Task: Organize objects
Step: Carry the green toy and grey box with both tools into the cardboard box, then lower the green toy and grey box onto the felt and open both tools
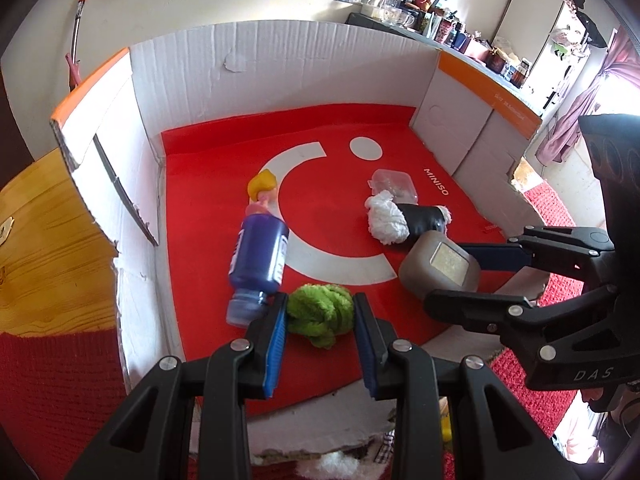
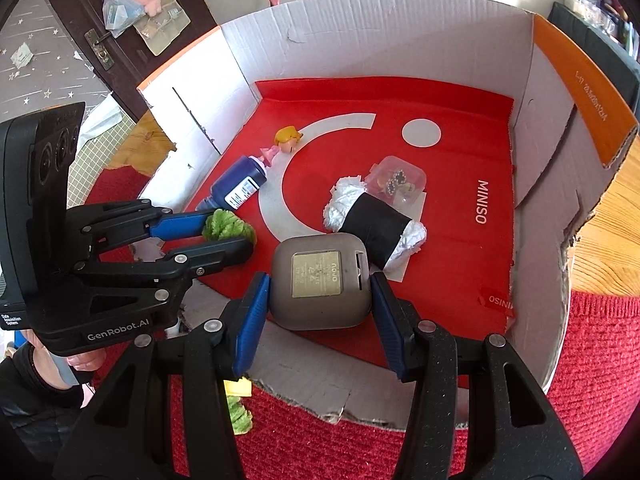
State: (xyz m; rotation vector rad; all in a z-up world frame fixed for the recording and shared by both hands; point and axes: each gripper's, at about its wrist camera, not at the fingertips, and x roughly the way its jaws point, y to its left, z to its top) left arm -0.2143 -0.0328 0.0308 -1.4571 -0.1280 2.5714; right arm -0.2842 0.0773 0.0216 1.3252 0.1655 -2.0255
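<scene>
A white cardboard box (image 2: 376, 36) with a red liner (image 2: 460, 200) sits on a red mat (image 2: 600, 352). The left tool (image 1: 320, 316) clamps a green plush (image 1: 320, 314) near the box's front edge, beside a blue bottle (image 1: 258, 256). The right tool (image 2: 320, 280) grips a grey case (image 2: 318, 280), which touches a black-and-white roll (image 2: 372, 216) lying by a clear tub (image 2: 400, 180).

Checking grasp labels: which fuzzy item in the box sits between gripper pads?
The green fuzzy bundle, between the left gripper pads; the white fuzzy roll with a black band lies free farther back.
</scene>
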